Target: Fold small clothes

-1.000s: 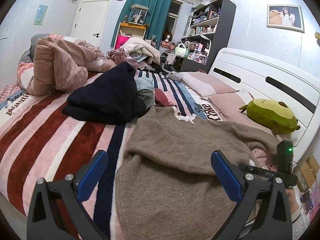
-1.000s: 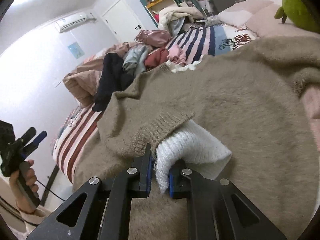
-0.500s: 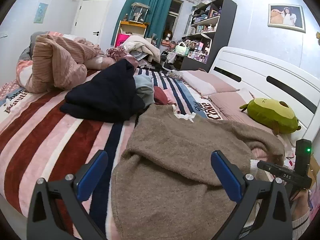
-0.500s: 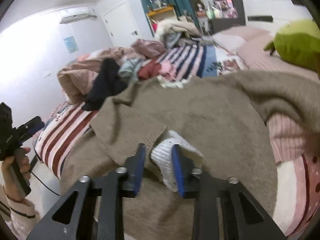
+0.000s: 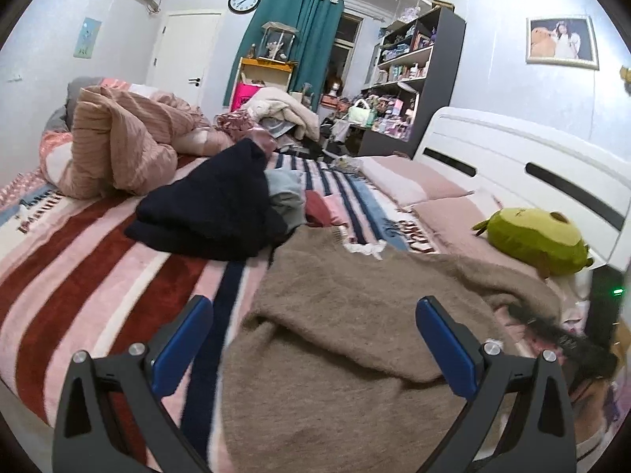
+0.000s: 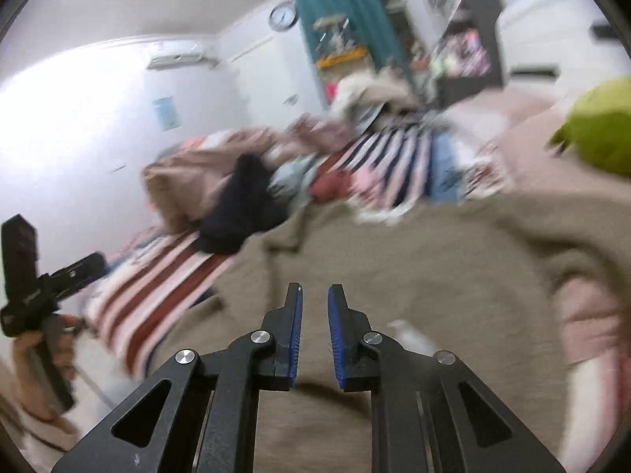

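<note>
The right gripper (image 6: 314,295) has its blue-padded fingers a narrow gap apart with nothing between them, hanging just above the taupe knit sweater (image 6: 394,276). A white cuff (image 6: 410,335) peeks out just beside its right finger, which suggests a sleeve has been laid inward over the body as one fold. The left gripper (image 5: 315,327) is spread wide and empty, poised over the sweater's near left part, probably ready to take the next edge.

The sweater lies on the bed, on the striped blanket (image 5: 98,268), with its frilled white collar (image 5: 366,247) toward the far side and one sleeve trailing right toward the green plush toy (image 5: 536,240). Behind it sits a heap of unfolded clothes topped by a dark navy garment (image 5: 213,213), apparently waiting its turn.

The left wrist view is sharp and shows the folded-over flap and the whole layout. The right wrist view is blurred by motion, yet only it shows the white cuff and the person's left hand (image 6: 47,351) gripping the other tool's handle.
</note>
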`<state>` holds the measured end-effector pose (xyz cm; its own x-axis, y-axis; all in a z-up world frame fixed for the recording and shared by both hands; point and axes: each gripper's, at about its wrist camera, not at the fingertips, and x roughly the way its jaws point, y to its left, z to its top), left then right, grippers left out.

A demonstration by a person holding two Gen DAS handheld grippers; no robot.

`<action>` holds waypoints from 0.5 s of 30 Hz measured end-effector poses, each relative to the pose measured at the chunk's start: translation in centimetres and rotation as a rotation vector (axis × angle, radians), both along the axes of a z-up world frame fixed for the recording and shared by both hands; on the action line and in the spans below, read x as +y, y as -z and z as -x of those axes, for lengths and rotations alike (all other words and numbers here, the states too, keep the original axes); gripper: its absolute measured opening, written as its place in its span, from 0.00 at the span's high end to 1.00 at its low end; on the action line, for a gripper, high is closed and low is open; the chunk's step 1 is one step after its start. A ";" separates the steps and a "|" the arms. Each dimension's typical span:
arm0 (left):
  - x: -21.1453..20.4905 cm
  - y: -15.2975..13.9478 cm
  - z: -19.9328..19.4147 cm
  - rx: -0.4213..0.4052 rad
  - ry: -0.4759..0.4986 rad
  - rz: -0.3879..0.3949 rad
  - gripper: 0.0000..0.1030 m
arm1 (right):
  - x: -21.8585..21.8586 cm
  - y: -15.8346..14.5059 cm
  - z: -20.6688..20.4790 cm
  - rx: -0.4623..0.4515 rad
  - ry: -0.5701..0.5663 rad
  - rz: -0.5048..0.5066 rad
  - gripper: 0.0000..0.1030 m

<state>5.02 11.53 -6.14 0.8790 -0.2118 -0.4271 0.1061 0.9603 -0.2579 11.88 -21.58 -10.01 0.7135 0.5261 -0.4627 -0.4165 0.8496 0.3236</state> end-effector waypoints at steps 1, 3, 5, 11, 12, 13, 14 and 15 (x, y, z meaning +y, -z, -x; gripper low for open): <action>-0.2 -0.1 0.0 -0.003 0.006 0.003 0.01 | 0.4 0.7 -0.7 0.029 -0.012 -0.001 0.93; -0.5 -0.2 0.1 -0.008 0.013 -0.009 0.01 | 1.5 2.7 -2.0 0.071 0.008 0.060 0.93; -0.7 -0.1 0.2 -0.006 0.023 -0.020 0.01 | 2.0 5.1 -2.7 0.114 0.057 0.162 0.94; -1.2 0.4 -0.4 0.024 0.018 -0.034 0.01 | 0.5 9.3 -2.8 0.222 0.094 0.176 0.98; -1.4 0.3 -0.4 0.023 0.022 -0.031 0.01 | 0.4 9.2 -2.7 0.217 0.096 0.170 0.98; -1.6 0.3 -0.5 0.021 0.025 -0.030 0.01 | 0.3 9.1 -2.5 0.212 0.094 0.165 0.98; -1.9 0.2 -0.5 0.019 0.028 -0.033 0.01 | -0.1 8.6 -2.2 0.200 0.078 0.137 0.94; -2.2 0.0 -0.6 0.017 0.025 -0.042 0.01 | -0.7 8.0 -1.8 0.186 0.071 0.108 0.93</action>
<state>5.62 9.29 -6.18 0.8663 -0.2157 -0.4506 0.1266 0.9673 -0.2196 13.72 -22.30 -18.01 0.6442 0.4179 -0.6406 -0.2963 0.9085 0.2948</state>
